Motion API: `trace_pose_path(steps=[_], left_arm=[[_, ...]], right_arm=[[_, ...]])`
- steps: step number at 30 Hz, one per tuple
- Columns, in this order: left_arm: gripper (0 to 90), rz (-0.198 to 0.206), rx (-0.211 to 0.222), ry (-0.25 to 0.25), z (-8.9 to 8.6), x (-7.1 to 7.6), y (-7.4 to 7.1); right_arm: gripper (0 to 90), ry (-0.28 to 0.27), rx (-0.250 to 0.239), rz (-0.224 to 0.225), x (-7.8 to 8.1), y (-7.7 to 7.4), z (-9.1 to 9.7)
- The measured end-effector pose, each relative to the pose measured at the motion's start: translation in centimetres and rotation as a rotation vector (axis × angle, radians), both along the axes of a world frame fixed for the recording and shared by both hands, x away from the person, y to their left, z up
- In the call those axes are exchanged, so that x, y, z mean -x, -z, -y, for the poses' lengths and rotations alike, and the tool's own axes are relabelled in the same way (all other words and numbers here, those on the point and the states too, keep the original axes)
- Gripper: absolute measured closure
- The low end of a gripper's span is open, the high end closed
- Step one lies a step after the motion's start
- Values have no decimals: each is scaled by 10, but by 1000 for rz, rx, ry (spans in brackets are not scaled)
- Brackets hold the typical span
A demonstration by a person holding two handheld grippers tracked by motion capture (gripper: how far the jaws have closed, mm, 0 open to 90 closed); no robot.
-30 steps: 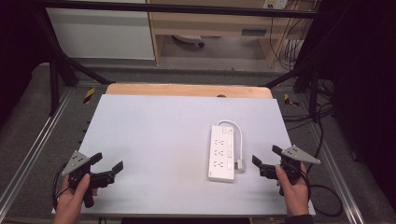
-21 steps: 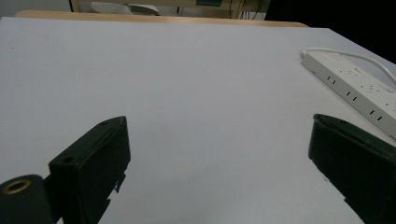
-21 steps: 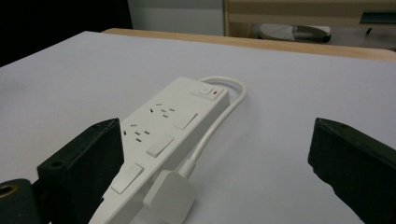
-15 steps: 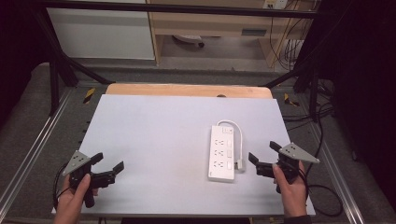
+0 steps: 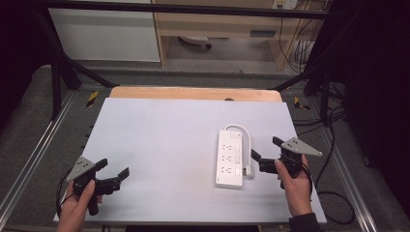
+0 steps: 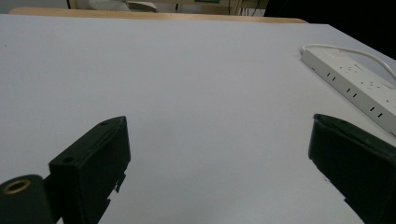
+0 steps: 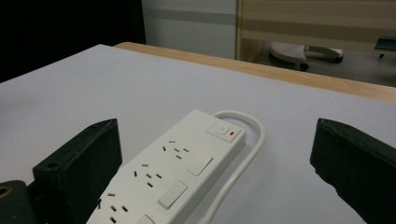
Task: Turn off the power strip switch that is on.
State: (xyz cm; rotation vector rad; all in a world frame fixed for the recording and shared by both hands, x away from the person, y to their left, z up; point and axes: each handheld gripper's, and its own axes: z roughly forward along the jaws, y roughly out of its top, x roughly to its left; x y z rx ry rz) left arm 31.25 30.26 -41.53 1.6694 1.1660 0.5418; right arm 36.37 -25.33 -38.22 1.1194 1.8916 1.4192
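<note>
I'm holding my right gripper (image 5: 263,154) just beside the right edge of the white power strip (image 5: 230,157), jaws gaping wide, nothing in them. The strip is lying flat on the right half of the white table (image 5: 164,135), sockets up, its white cable (image 5: 246,140) looping along its right side. In the right gripper view the strip (image 7: 173,172) is sitting between my jaws. My left gripper (image 5: 112,175) is hovering near the front-left corner, also spread wide and empty, well apart from the strip.

power strip (image 5: 230,158) | white, flat, sockets up | table's right half | cord looped at far end
</note>
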Motion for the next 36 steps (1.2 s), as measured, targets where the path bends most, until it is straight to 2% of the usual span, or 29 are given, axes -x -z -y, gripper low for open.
trace_pose_path(steps=[10, 16, 22, 26, 27, 29, 30, 36], left_arm=[[56, -1, 2, 0, 0, 0, 0], [56, -4, 0, 5, 1, 0, 1], [56, -3, -3, 2, 0, 0, 1], [56, -4, -5, 7, 1, 0, 1], [56, -3, -8, 10, 1, 0, 1], [56, -3, -6, 12, 2, 0, 1], [56, -4, -6, 11, 2, 0, 1], [57, -7, -6, 8, 1, 0, 1]], right_arm=[[30, 18, 7, 11, -7, -5, -9], [91, 37, -5, 21, -10, -5, -16], [245, 18, -9, 41, -11, -10, -23], [378, 1, -4, 52, -13, -12, -30], [450, -15, 10, 57, -13, -11, -34], [515, -25, 24, 60, -13, -11, -37], [515, -25, 24, 60, -13, -11, -37], [669, -66, 41, 72, -12, -9, -46]])
